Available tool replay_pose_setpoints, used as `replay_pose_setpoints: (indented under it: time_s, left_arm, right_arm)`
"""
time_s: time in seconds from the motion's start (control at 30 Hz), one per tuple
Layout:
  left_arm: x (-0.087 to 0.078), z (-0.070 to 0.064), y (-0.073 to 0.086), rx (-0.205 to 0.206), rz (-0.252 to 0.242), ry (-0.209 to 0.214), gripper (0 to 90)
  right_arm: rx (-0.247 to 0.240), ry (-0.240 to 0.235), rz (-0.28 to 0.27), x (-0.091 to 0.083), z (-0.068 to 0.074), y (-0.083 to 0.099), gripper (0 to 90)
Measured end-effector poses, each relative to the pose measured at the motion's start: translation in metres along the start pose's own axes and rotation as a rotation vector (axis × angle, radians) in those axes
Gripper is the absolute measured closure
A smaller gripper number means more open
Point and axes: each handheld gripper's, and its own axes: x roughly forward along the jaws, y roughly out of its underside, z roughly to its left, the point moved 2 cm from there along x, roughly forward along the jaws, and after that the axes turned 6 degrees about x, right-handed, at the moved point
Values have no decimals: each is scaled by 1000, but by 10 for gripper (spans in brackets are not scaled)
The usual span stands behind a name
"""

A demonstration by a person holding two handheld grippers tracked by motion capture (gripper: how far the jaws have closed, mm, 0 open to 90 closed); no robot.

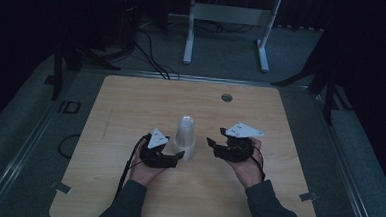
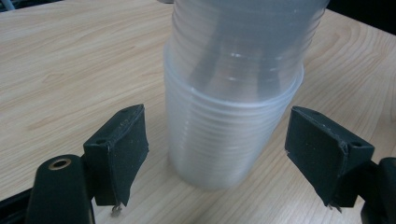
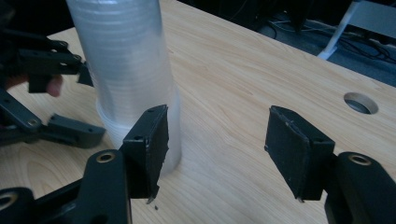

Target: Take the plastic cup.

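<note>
A stack of clear plastic cups (image 1: 185,138) stands upside down near the middle of the wooden table (image 1: 131,100). My left gripper (image 1: 176,157) sits just left of its base, open, with the cup stack (image 2: 229,107) between and a little beyond its two pads (image 2: 122,154). My right gripper (image 1: 213,142) is to the right of the stack, open and empty; the cup stack (image 3: 123,70) rises just left of its left pad (image 3: 152,144), with the left gripper (image 3: 46,93) behind it.
A round cable hole (image 1: 226,97) is in the table's far side, also visible as a cable hole (image 3: 358,102) in the right gripper view. A white desk frame (image 1: 225,30) and cables stand on the floor beyond the table.
</note>
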Motion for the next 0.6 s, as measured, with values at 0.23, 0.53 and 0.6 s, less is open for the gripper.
replay_pose_setpoints:
  time_s: [0.23,0.53,0.6]
  left_arm:
    - [6,-1,-4,-1,-13,0,192]
    - [11,-3,-8,12,-24,8,190]
    - [12,-4,-9,11,-25,4,190]
  right_arm:
    - [-8,-18,-5,4,6,-7,381]
    - [-15,-39,-12,9,13,-14,374]
    - [-15,-43,-13,11,15,-15,374]
